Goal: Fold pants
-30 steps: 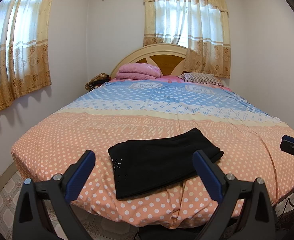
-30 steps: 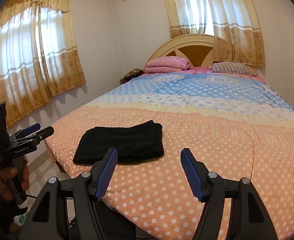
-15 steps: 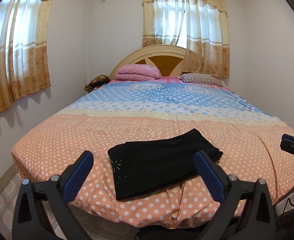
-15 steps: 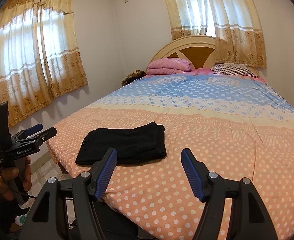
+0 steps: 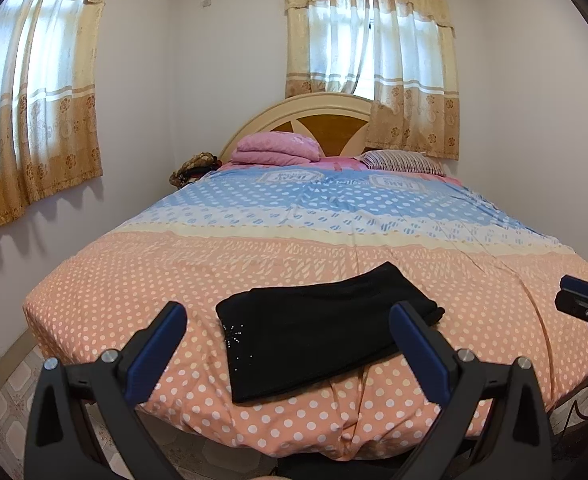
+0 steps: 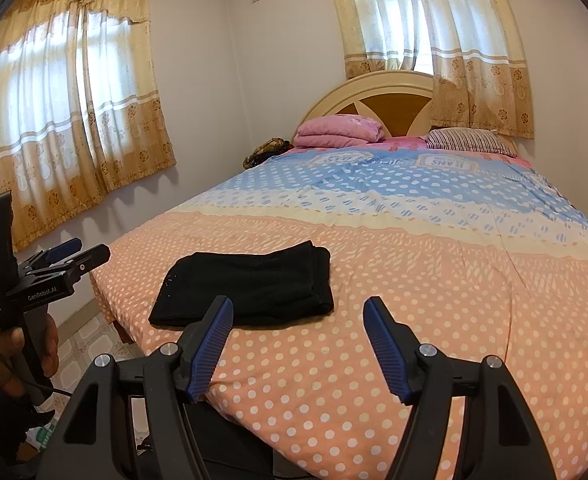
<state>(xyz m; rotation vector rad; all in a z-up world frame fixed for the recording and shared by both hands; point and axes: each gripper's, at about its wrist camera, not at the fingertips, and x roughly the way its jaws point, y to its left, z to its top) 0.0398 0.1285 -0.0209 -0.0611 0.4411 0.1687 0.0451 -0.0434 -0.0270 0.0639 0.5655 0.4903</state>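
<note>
Black pants lie folded into a flat rectangle near the foot edge of the bed; they also show in the right wrist view. My left gripper is open and empty, held back from the bed with the pants between its fingers in view. My right gripper is open and empty, to the right of the pants and above the bed's foot edge. The left gripper also shows at the left of the right wrist view, and the right gripper at the right edge of the left wrist view.
The bed has a polka-dot orange and blue cover. A pink folded quilt and a striped pillow lie at the headboard. Curtained windows are behind and to the left. Tiled floor lies below the bed's left corner.
Both grippers have drifted slightly back and down from the bed. The pants have not moved.
</note>
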